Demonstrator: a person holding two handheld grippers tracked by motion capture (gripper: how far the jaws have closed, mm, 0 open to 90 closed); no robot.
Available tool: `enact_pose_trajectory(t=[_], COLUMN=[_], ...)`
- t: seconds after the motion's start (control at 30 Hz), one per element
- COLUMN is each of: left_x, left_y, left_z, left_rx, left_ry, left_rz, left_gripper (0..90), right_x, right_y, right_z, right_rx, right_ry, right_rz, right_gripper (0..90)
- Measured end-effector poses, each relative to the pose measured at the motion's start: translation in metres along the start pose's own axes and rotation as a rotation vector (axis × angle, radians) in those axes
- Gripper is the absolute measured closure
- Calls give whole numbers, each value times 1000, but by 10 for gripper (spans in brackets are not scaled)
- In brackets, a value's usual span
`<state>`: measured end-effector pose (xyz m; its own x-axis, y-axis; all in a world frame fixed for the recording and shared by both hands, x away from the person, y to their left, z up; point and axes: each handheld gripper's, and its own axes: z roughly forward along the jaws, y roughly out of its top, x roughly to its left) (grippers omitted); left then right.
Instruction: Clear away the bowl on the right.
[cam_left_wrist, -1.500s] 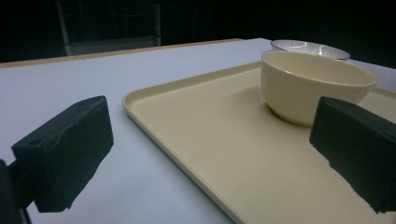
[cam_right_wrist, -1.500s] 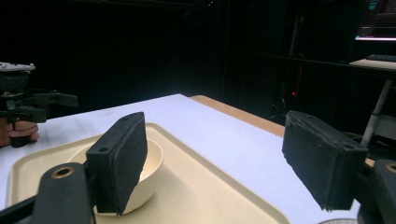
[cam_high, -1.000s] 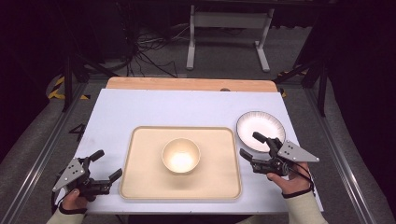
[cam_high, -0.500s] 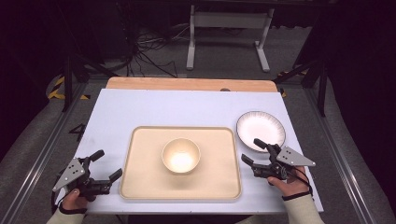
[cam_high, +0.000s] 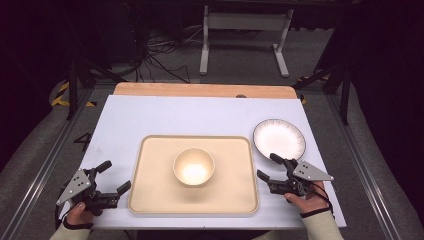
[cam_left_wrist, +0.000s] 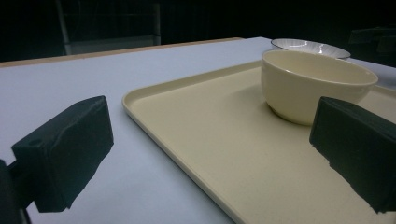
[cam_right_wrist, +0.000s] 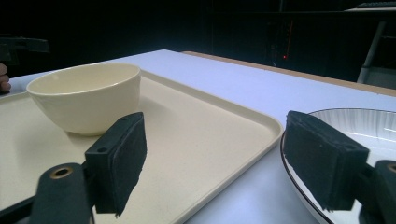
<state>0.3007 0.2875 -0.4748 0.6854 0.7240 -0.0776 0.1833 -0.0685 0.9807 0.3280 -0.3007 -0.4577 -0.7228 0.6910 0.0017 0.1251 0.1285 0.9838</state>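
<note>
My right tool (cam_high: 270, 170), jaws wide and empty, sits low between tray (cam_high: 150, 200) and plate (cam_high: 279, 137) near the worktop's right edge; I should straddle the plate rim squarely before closing.

The left gripper (cam_high: 111, 176) sits low at the near left, held in the person's left hand (cam_high: 80, 212), its jaws standing wide apart with nothing between them. The right gripper (cam_high: 270, 167) sits at the near right in the right hand (cam_high: 305, 200), jaws likewise spread and empty. Both point toward the far side, angled slightly inward; the right one seems to hover just above the table.
</note>
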Motion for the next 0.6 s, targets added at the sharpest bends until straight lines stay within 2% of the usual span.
enact_pose_trajectory(t=[0.17, 0.3, 0.37, 0.5, 0.6], left_x=[0, 0, 0, 0, 0], left_y=[0, 0, 0, 0, 0], left_z=[0, 0, 0, 0, 0], left_rx=[-1, 2, -1, 1, -2], left_ry=[1, -2, -1, -1, 1], left_rz=[0, 2, 2, 2, -1], left_gripper=[2, 2, 2, 2, 2], right_x=[0, -1, 0, -1, -1], right_y=[-1, -2, -3, -4, -4], right_z=[-1, -3, -4, -6, -6], right_rx=[-6, -30, -42, -68, -69], right_ry=[8, 26, 42, 37, 37], right_rz=[-5, -5, -9, -7, -7], right_gripper=[116, 39, 36, 34, 35])
